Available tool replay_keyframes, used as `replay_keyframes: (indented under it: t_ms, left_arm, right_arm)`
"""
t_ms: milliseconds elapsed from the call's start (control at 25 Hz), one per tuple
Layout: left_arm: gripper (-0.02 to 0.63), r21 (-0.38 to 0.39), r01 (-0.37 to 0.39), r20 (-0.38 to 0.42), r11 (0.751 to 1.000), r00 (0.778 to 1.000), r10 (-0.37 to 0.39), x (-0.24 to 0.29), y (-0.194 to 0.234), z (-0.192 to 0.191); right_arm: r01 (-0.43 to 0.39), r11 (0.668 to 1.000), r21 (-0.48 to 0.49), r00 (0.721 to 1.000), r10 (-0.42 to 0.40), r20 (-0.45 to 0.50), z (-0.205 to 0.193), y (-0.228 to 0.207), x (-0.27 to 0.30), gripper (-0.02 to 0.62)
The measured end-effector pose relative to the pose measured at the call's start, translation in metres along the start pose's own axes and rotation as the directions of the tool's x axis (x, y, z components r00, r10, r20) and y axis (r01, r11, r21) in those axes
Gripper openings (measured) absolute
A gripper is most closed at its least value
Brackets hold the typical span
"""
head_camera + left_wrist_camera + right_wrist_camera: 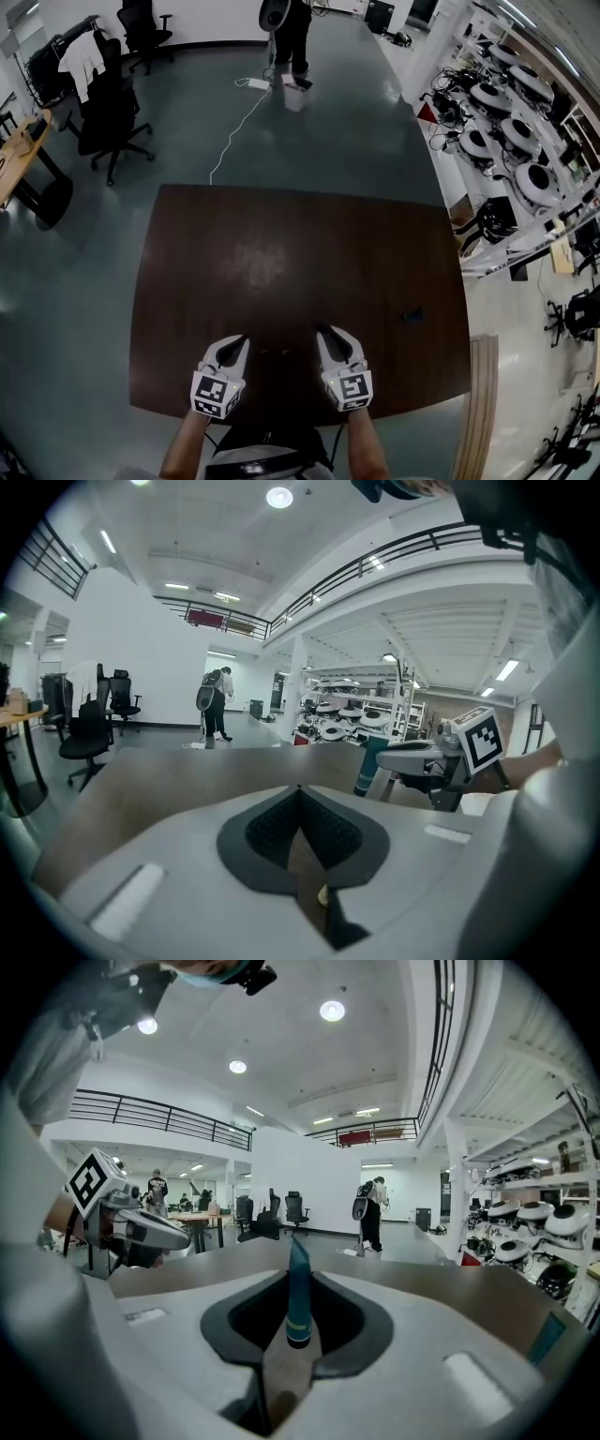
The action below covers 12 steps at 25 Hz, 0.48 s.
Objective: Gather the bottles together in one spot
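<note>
right tool (324, 332) grips a slim teal plastic bottle (298, 1293) upright; another small bottle (412, 316) lies to its right on the dark wooden surface (281, 234), nearer it than the shut, empty left tool (241, 341).

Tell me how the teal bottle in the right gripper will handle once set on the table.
The teal bottle is slim and tapered, so stood on end on the table it would probably tip easily. The right gripper pinches it between narrowly parted jaws, so it looks light; its smooth-looking skin may slip.
</note>
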<state>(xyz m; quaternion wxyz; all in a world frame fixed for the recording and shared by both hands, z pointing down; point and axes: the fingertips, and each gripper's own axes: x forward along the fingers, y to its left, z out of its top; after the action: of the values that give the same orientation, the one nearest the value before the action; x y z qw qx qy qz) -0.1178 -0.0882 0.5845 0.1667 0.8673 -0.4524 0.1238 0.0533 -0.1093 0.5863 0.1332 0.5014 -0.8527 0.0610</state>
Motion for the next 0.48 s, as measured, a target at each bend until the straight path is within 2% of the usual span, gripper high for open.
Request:
replay_keyframes:
  t_ms: [480]
  left_arm:
    - [-0.002, 0.007, 0.022, -0.017, 1.0, 1.0, -0.021, -0.003, -0.011, -0.028]
  right_arm:
    - [-0.004, 0.999, 0.033, 0.999, 0.006, -0.043, -0.041, 0.021, -0.021, 0.075]
